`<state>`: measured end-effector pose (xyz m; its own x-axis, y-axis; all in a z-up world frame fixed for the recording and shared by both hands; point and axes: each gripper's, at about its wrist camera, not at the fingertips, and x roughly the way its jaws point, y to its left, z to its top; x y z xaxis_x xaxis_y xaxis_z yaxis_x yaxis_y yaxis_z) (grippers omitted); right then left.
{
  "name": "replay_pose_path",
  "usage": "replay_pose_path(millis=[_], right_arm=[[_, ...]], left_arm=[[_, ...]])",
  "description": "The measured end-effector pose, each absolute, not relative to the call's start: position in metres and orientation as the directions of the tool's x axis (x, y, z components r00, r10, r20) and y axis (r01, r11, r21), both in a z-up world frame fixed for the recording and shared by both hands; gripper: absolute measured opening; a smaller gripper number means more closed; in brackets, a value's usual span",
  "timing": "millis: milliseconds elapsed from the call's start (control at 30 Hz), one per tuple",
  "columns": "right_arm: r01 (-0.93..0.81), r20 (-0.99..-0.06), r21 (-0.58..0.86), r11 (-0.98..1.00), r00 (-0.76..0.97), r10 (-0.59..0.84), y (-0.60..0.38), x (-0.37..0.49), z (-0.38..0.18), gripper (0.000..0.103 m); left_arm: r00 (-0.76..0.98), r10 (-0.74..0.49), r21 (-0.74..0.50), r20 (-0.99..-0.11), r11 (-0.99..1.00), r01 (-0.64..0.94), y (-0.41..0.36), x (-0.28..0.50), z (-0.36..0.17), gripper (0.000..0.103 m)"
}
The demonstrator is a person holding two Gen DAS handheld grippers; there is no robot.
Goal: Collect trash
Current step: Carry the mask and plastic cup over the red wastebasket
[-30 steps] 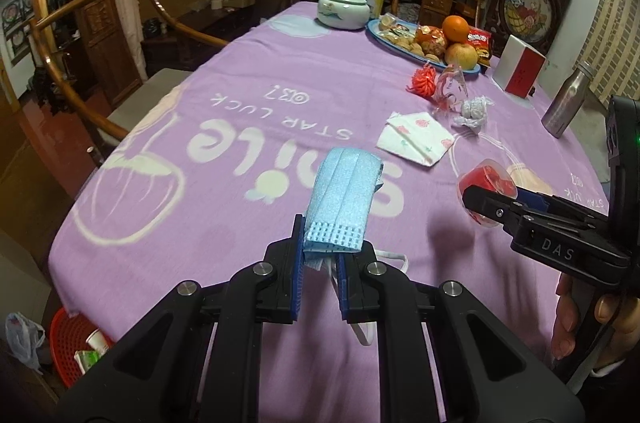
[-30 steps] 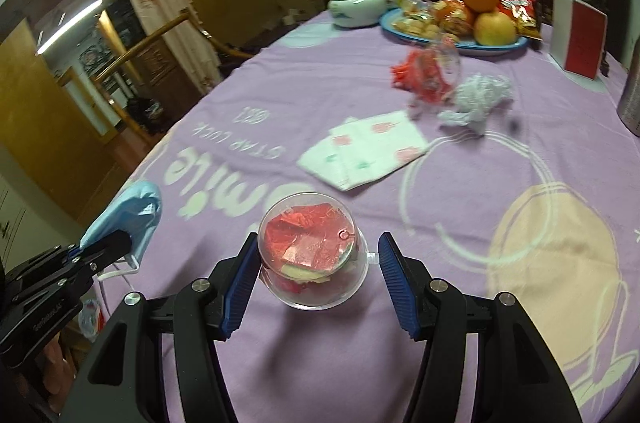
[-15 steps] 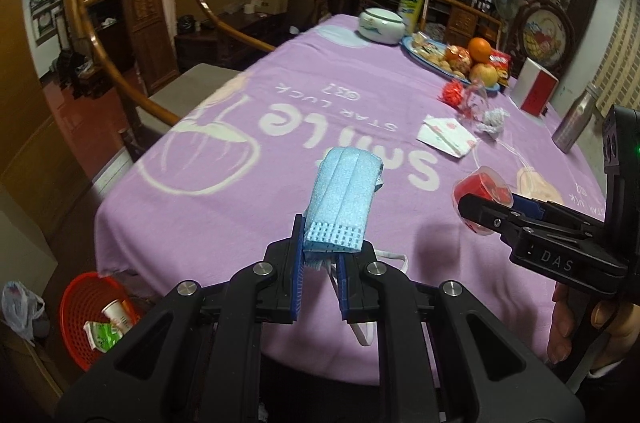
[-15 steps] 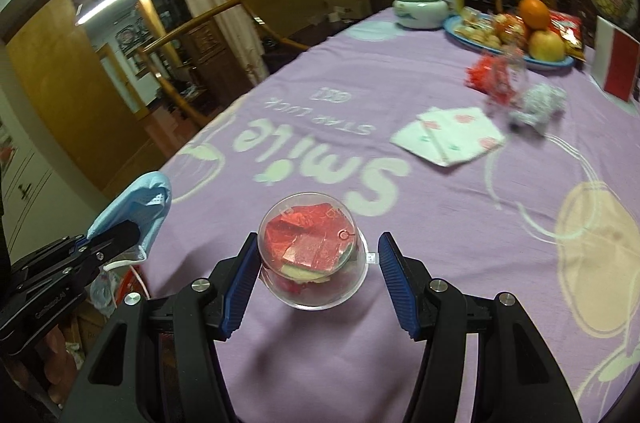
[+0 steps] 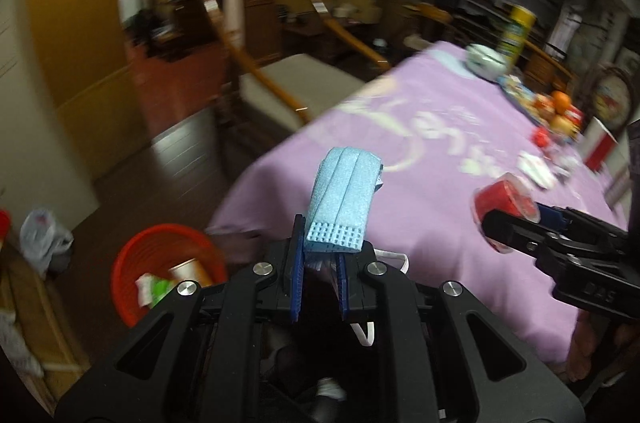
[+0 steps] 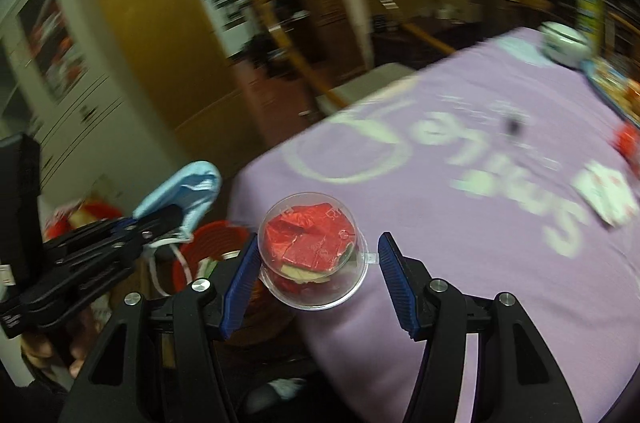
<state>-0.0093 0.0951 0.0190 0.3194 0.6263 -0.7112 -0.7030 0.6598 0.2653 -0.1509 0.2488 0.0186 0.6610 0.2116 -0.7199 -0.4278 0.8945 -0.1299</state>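
My left gripper point(image 5: 320, 247) is shut on a folded blue face mask point(image 5: 344, 191), whose white ear loops dangle below the fingers. My right gripper point(image 6: 319, 238) is shut on a clear plastic cup point(image 6: 310, 243) stuffed with red wrappers. Both are held in the air past the corner of the purple-clothed table point(image 5: 440, 143). A red bin point(image 5: 160, 247) with some rubbish inside stands on the floor below and left. In the right wrist view the mask point(image 6: 188, 183) and left gripper point(image 6: 168, 215) are at left, above the bin point(image 6: 216, 235).
A wooden armchair point(image 5: 288, 83) stands by the table's left side. A plastic bag point(image 5: 44, 235) lies on the floor left of the bin. On the table are a tissue packet point(image 6: 604, 197), a fruit plate point(image 5: 556, 107) and a red-and-white box point(image 5: 598, 143).
Both grippers have swung left from over the table to past its corner, each keeping its load. The red bin has come closer and more fully into view.
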Motion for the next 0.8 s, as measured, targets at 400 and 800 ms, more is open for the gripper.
replay_pose_path(millis=[400, 800], right_arm=[[-0.851, -0.798, 0.293, 0.437, 0.034, 0.601, 0.271, -0.064, -0.038, 0.059], [-0.852, -0.894, 0.291, 0.435, -0.079, 0.442, 0.363, -0.071, -0.129, 0.059]], left_arm=[[0.47, 0.272, -0.159, -0.839, 0.704, -0.692, 0.38, -0.211, -0.069, 0.015], [0.31, 0.191, -0.141, -0.931, 0.596, -0.79, 0.435, -0.224, -0.157, 0.015]])
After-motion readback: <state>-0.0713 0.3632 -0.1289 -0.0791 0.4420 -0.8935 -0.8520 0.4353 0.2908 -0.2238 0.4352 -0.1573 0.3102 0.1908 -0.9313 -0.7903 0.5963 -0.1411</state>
